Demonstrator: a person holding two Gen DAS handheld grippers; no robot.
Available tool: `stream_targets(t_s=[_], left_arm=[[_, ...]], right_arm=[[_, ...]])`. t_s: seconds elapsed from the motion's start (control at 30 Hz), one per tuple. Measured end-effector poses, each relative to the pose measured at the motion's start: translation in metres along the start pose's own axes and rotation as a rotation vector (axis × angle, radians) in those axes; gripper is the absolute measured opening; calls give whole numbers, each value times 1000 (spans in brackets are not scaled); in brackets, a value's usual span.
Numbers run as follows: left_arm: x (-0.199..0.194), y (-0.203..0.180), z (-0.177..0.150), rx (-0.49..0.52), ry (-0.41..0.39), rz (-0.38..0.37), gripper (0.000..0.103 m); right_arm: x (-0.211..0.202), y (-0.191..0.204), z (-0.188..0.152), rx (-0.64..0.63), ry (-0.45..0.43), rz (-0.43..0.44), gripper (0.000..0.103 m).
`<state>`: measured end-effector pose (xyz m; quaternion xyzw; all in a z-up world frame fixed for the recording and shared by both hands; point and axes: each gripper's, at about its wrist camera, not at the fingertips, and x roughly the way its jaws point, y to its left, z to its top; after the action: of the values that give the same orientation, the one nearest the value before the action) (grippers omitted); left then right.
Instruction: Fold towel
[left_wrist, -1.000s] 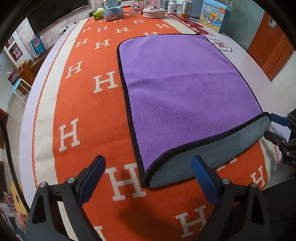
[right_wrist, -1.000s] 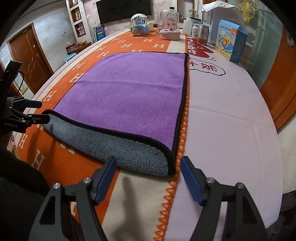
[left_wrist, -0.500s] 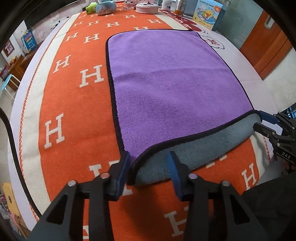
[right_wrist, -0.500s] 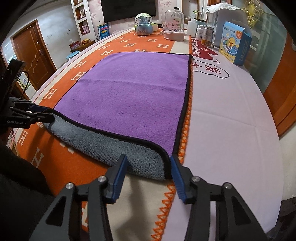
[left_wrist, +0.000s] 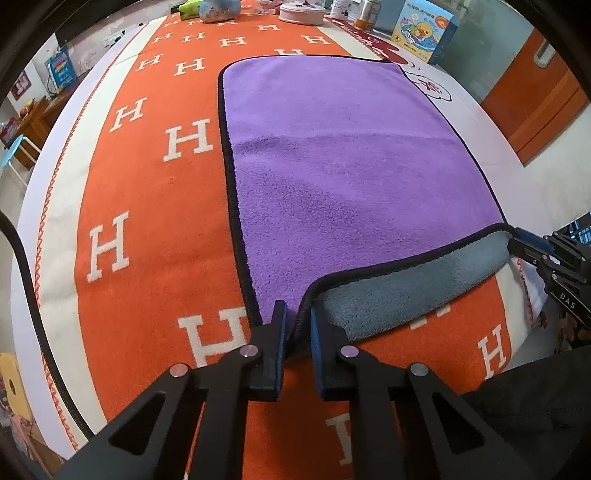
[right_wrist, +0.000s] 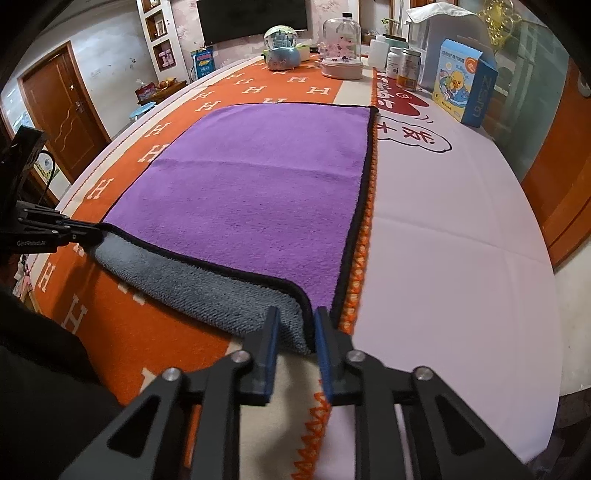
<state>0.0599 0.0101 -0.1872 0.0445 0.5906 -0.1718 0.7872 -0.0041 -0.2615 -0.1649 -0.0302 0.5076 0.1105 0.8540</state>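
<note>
The right tool (right_wrist: 294, 323) pinches the near right corner of the purple towel (right_wrist: 258, 192), grey underside showing.

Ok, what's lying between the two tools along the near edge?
Only the towel's folded near edge, grey side showing, spans left tool to right tool; both views.

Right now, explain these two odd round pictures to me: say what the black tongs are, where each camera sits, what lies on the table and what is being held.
There is no robot here. A person holds a two-finger gripper in each hand, and each carries a fisheye camera looking along its fingers, hence the round, bent view.

One picture comes from the left gripper, the other from the right gripper. Each also shows up at the edge of the other's view.

On the orange H-patterned table cover lies a purple towel with a grey underside and black trim. Each gripper has closed on one near corner of it, at the already folded edge.

At the far end stand a snow globe, a glass dome, jars and a blue duck box.
</note>
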Motion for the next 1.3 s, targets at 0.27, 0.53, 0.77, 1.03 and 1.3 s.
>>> stream_targets(t_s=[0.27,0.53,0.77,1.03,1.3], left_arm=[[-1,-1,0,0,-1,10,7],[0,-3,6,13,13,28,7],[-9,-7,19,16,-2,39,6],[-40,-9,46,49,-69,68,6],[-75,-10,92,88,-164,88,6]], right_arm=[[2,-5,2,4,14,-4,4],[-2,-8,6,-2,8,-6,4],[-12,-10,18,-21,-19,-5,4],[-27,-13,49,-54,-84,-18,4],[-38,-20,99,-90,-165,-56,4]])
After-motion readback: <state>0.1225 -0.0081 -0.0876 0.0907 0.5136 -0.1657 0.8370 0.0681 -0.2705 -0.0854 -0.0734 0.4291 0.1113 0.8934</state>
